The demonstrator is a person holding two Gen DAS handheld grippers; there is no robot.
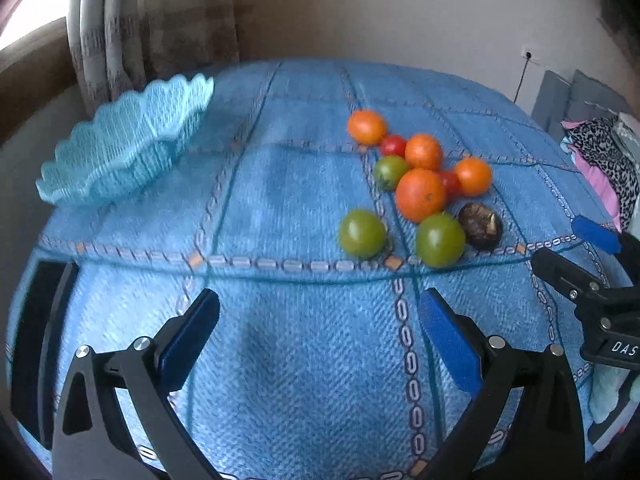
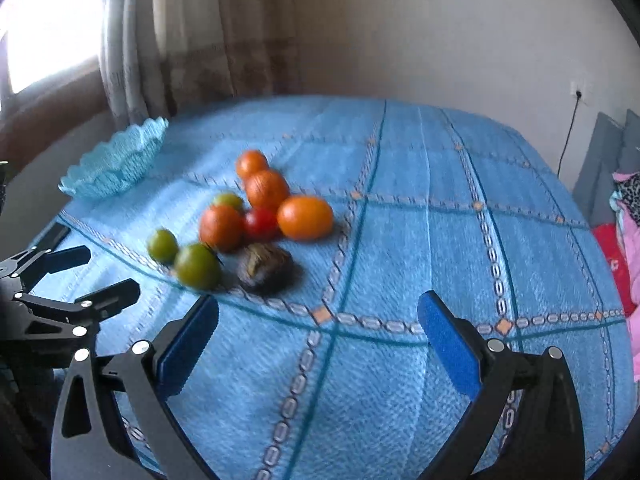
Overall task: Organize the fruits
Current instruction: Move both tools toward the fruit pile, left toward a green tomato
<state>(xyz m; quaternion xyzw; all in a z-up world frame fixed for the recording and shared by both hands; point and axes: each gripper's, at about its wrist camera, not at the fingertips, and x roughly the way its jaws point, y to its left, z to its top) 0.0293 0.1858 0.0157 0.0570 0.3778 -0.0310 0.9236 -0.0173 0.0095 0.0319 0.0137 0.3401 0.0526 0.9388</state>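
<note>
Fruits (image 1: 420, 194) clustered on cloth, left gripper (image 1: 320, 320) and right gripper (image 2: 318, 320) — both spread wide, empty, hovering

Both wrist views low, sharing fruit pile (image 1: 416, 188).

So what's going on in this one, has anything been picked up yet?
Nothing yet. A person holds a two-finger tool in each hand over a table covered by a blue cloth. The left tool and right tool are both open and empty, short of the fruit. The pile of orange, green and red fruits, with one dark brown fruit at its edge, lies loose on the cloth. The scalloped blue bowl sits apart near the table's far left edge; it looks empty, and no fruit has been sorted.
</note>
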